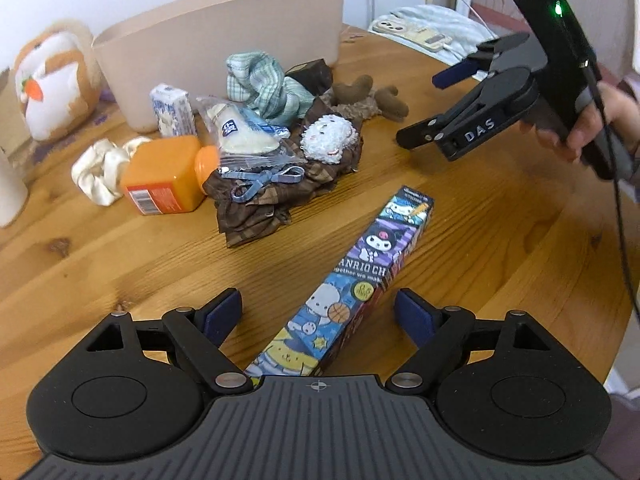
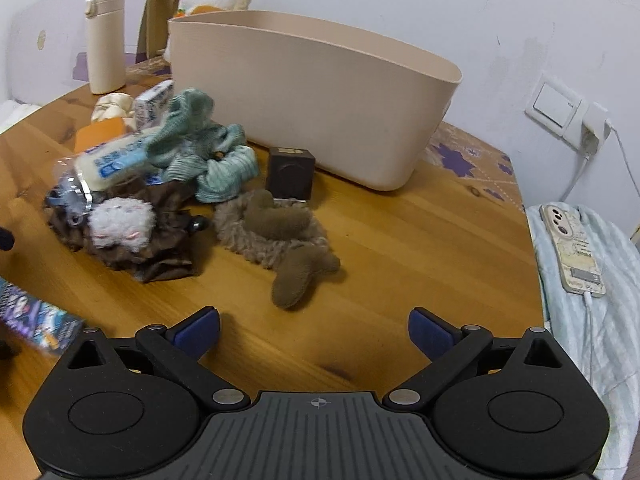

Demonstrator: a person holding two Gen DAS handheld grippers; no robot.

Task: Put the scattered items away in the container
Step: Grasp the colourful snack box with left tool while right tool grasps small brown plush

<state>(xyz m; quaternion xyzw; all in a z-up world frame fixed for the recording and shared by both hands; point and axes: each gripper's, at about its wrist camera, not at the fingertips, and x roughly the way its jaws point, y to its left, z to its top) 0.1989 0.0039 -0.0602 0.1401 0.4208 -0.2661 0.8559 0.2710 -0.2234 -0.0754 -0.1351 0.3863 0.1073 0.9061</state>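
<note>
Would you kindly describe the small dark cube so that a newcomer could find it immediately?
Start at the big beige container standing on the wooden table. Just in front of its wall, right of the crumpled green cloth, sits the small dark cube. It is the only hard, square-edged brown thing there, with a round recess on its face, unlike the soft items around it.

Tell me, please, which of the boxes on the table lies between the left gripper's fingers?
The long cartoon-printed box; the small blue-and-white carton and the dark brown cube box sit by the container.

A cream flask (image 2: 105, 38), a plush toy (image 1: 54, 80) and a charging phone (image 2: 574, 250) sit aside.
</note>
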